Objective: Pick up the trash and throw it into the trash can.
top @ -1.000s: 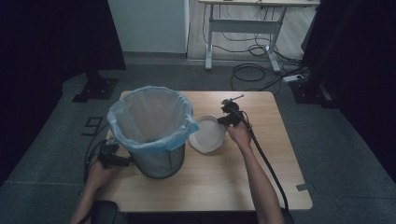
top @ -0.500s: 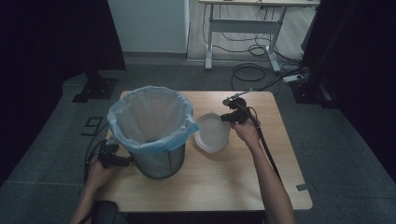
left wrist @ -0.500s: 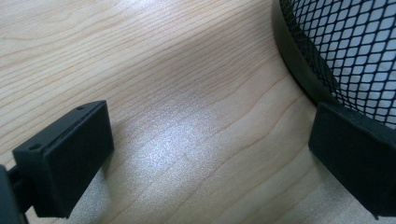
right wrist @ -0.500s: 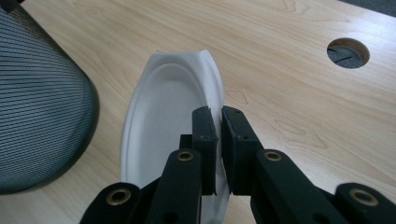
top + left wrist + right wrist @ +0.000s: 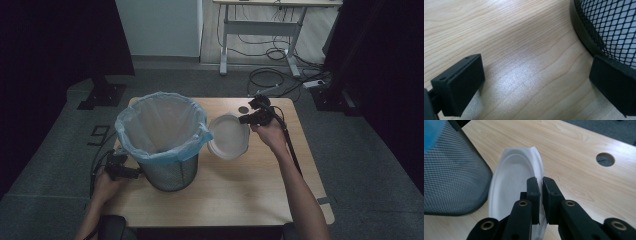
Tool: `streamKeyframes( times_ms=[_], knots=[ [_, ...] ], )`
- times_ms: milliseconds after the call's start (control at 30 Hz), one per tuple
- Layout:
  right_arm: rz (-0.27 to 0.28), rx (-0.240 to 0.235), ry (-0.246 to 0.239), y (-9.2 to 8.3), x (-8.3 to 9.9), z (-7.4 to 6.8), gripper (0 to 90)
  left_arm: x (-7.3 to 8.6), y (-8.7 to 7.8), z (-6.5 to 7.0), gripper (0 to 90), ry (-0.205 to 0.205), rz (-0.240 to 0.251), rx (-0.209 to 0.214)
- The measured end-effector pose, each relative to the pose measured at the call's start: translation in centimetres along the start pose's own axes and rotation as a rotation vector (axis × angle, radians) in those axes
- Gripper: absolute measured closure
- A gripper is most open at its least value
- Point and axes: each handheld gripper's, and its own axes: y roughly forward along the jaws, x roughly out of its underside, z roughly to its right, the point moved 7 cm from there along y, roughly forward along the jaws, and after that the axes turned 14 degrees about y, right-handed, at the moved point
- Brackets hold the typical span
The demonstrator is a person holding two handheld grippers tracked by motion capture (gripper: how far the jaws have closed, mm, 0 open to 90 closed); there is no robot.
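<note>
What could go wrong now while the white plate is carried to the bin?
1. The right gripper pinches only the rim of the white plate, which is already bent there; the plate may slip or fold.
2. The plate hangs beside the mesh bin, below its rim; it could knock the bin.
3. The left gripper is open, one jaw at the bin's base, so the bin may shift.

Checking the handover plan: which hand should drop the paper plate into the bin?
Right. Its tongs are shut on the paper plate, held beside the lined bin. The left tongs are open at the bin's base, holding nothing.
</note>
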Motion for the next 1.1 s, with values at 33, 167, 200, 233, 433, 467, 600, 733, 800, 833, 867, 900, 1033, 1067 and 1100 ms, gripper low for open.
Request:
streamKeyframes(
  times_ms=[33, 167, 200, 233, 433, 467, 600, 733, 800, 833, 867, 900, 1033, 1067, 1100],
  knots=[
    [0.0, 0.0, 0.0, 0.0, 0.0, 0.0, 83.8, 0.0, 0.0, 0.0, 0.0, 0.0, 0.0, 0.0],
    [0.009, -0.002, -0.008, -1.6, -0.9, -0.7, 83.8, 0.0, 0.0, 0.0, 0.0, 0.0, 0.001, -0.002],
    [0.012, -0.009, -0.007, -1.8, -1.1, -0.8, 83.8, 0.0, 0.0, 0.0, 0.0, 0.0, 0.001, -0.002],
    [0.012, -0.014, -0.002, -2.1, -1.3, -1.0, 83.8, 0.0, 0.0, 0.0, 0.0, 0.0, 0.001, -0.001],
    [0.019, -0.016, 0.001, -3.5, -2.4, -1.5, 83.7, 0.0, 0.0, 0.0, 0.0, 0.0, 0.001, 0.0],
    [0.021, -0.017, 0.0, -3.8, -2.7, -1.6, 83.7, 0.0, 0.0, 0.0, 0.0, 0.0, 0.001, -0.001],
    [0.03, -0.019, 0.002, -4.7, -3.8, -2.2, 83.7, 0.0, 0.0, 0.0, 0.0, 0.0, 0.001, -0.001],
    [0.04, -0.024, -0.004, -5.7, -4.9, -2.9, 83.6, 0.0, 0.0, 0.0, 0.0, 0.0, 0.001, 0.0],
    [0.047, -0.025, -0.008, -6.2, -5.5, -3.3, 83.7, 0.0, 0.0, 0.0, 0.0, 0.0, 0.001, 0.0],
    [0.047, -0.025, -0.008, -6.2, -5.5, -3.3, 83.7, 0.0, 0.0, 0.0, 0.0, 0.0, 0.001, 0.0],
    [0.054, -0.028, -0.005, -6.7, -6.1, -3.6, 83.6, 0.0, 0.0, 0.0, 0.0, 0.0, 0.001, 0.0],
    [0.054, -0.028, -0.005, -6.7, -6.1, -3.6, 83.6, 0.0, 0.0, 0.0, 0.0, 0.0, 0.001, 0.0],
    [0.065, -0.025, -0.003, -7.5, -7.3, -3.9, 83.7, 0.0, 0.0, 0.0, 0.0, 0.0, 0.0, -0.001],
    [0.073, -0.021, -0.002, -7.9, -7.9, -4.0, 83.7, 0.0, 0.0, 0.0, 0.0, 0.0, 0.0, 0.0],
    [0.075, -0.024, 0.002, -8.0, -8.1, -4.0, 83.7, 0.0, 0.0, 0.0, 0.0, 0.0, 0.0, -0.001]
  ],
)
